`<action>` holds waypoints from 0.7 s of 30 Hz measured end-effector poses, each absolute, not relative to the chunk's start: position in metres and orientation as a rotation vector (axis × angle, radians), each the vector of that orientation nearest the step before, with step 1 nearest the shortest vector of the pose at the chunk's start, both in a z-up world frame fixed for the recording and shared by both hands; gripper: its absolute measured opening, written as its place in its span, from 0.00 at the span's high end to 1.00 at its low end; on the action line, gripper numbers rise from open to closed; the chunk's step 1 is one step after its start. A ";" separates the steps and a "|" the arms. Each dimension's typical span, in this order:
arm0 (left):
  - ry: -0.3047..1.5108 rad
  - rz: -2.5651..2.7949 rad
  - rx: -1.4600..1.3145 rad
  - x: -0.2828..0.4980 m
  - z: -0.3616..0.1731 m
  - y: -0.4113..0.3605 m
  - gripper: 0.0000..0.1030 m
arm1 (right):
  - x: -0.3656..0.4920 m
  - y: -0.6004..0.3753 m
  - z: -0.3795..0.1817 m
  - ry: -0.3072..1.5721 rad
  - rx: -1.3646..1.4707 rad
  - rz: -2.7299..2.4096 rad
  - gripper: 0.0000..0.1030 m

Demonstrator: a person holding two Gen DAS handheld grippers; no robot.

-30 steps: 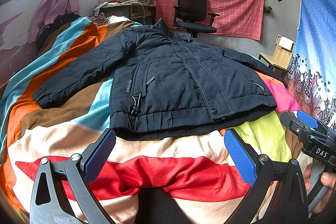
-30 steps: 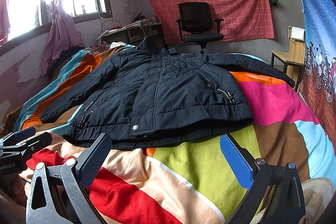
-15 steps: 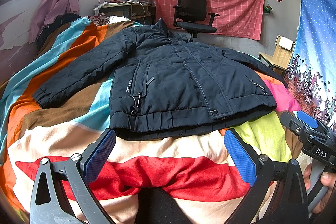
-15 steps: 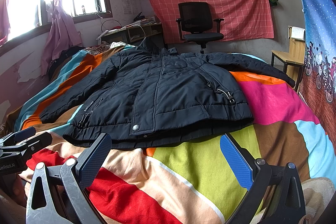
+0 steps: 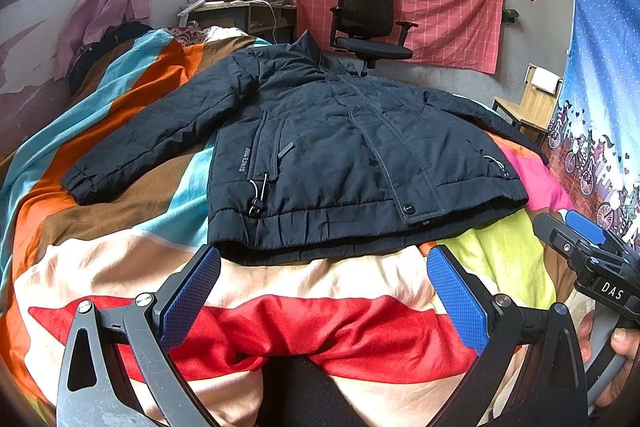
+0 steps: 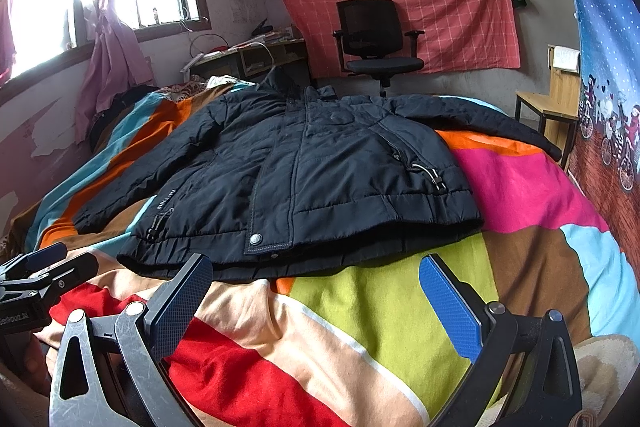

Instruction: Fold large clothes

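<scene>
Left tongs (image 5: 323,301): released, blue pads spread wide, nothing between them; hovering over the bedspread (image 5: 280,287), just short of the jacket hem.
Right tongs (image 6: 314,301): likewise released and empty, low over the green and peach stripes, hem just ahead.
Jacket (image 5: 344,147): dark navy, padded, lying front-up on the bed ahead of both tongs; closed down the middle, snap at the hem, toggled drawcords near each pocket, collar at the far end.
Sleeves: left sleeve (image 5: 160,131) spread outward and toward the left tongs, cuff well off to their left; right sleeve (image 6: 492,123) stretched away beyond the right tongs, cuff near the far edge of the bed.
Step in hand: judged the opening reach, nothing folded yet.
Doing it well: probably best to take a sleeve near the cuff, pinch both layers of padding, lift only slightly, lay it across the chest without dragging the body.
Handling: thick, slippery-looking shell; likely to spring back, so press each fold flat.
Beyond: office chair (image 6: 376,39) and red cloth on the wall, well apart.
</scene>
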State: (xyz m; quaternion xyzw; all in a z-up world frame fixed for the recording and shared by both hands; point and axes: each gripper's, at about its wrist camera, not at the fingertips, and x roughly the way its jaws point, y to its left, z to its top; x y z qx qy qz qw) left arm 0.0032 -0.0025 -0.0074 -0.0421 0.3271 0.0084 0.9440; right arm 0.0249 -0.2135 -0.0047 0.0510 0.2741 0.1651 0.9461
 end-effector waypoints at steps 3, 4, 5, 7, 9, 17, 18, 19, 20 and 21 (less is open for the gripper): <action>0.692 0.015 -0.090 0.007 -0.011 -0.002 0.02 | 0.032 -0.213 -0.006 0.580 0.113 0.300 0.00; 0.706 0.011 -0.090 0.010 -0.012 -0.002 0.02 | 0.036 -0.214 -0.008 0.588 0.119 0.292 0.00; 0.721 0.008 -0.090 0.013 -0.013 -0.001 0.02 | 0.039 -0.216 -0.007 0.593 0.125 0.283 0.00; 0.751 0.004 -0.100 0.020 -0.014 0.003 0.02 | 0.042 -0.224 -0.005 0.588 0.126 0.252 0.00; 0.793 -0.005 -0.119 0.029 -0.016 0.007 0.02 | 0.048 -0.226 -0.004 0.584 0.119 0.225 0.00; 0.925 -0.011 -0.187 0.065 -0.014 0.020 0.02 | 0.068 -0.234 0.017 0.483 0.077 0.190 0.00; 0.959 -0.017 -0.205 0.073 -0.014 0.022 0.02 | 0.073 -0.235 0.020 0.471 0.076 0.186 0.00; 0.993 -0.024 -0.228 0.081 -0.014 0.025 0.02 | 0.077 -0.237 0.023 0.464 0.075 0.184 0.00; 1.030 -0.027 -0.261 0.089 -0.014 0.029 0.02 | 0.083 -0.239 0.027 0.455 0.074 0.182 0.00; 1.062 -0.024 -0.295 0.097 -0.014 0.033 0.02 | 0.088 -0.241 0.030 0.446 0.074 0.179 0.00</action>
